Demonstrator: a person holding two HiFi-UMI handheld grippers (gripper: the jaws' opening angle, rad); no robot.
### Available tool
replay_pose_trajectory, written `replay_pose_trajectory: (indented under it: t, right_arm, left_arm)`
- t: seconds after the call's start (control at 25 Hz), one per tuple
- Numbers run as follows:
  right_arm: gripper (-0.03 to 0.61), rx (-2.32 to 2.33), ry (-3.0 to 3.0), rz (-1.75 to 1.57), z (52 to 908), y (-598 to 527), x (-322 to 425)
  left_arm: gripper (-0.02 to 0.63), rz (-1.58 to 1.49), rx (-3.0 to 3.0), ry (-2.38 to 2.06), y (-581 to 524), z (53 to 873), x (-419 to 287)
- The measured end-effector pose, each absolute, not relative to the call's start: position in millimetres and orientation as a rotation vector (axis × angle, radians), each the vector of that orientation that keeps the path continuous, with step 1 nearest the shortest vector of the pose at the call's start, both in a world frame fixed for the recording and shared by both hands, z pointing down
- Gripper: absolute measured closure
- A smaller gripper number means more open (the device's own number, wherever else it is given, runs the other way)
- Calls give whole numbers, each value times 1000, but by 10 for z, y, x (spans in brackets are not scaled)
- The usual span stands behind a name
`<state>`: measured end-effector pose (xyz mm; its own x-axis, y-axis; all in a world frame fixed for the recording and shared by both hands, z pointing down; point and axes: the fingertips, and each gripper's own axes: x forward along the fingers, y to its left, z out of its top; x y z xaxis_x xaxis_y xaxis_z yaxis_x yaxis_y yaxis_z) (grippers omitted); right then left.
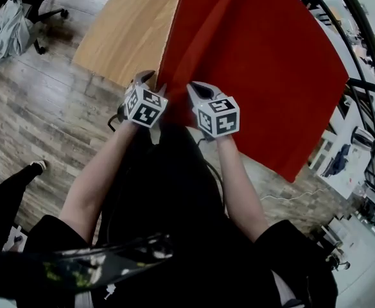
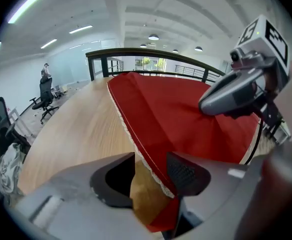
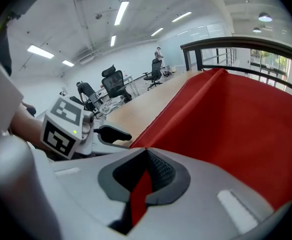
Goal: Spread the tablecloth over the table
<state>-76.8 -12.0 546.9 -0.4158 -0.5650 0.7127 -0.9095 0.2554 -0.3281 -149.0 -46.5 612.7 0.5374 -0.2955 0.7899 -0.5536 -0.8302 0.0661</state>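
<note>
Tablecloth (image 1: pixel 258 63) looks light and limp: right gripper (image 3: pixel 146 174) jaws pinch its near edge, left gripper (image 2: pixel 151 171) jaws spread, lace hem loose between them, so I'd re-pinch there.

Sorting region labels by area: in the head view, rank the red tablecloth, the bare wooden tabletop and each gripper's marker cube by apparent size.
1. red tablecloth
2. bare wooden tabletop
3. left gripper's marker cube and right gripper's marker cube: about alike.
</note>
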Motion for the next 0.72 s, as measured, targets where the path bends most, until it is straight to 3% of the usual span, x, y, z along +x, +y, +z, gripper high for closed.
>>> replay_pose_trajectory:
  t: [0.24, 0.4, 0.56, 0.64, 0.72]
  right_arm:
    - [565, 1227, -2153, 944, 5414, -160, -761]
    - [565, 1136, -2193, 873, 5473, -246, -842]
    - [560, 1086, -2262, 809, 5488, -416, -921]
    - [483, 1067, -2294, 780, 5463, -458, -985]
    - [469, 1023, -2304, 757, 5459, -523, -1096]
  left_arm:
    - [412, 1212, 2459, -711, -395, 6185, -1374]
    - [591, 1160, 2385, -724, -418, 6192, -1359]
    - [597, 1146, 2334, -739, -622, 6043, -1531]
    - [597, 1175, 2338, -782, -764, 5956, -1737]
    - [595, 1191, 2332, -846, -997, 5861, -1992]
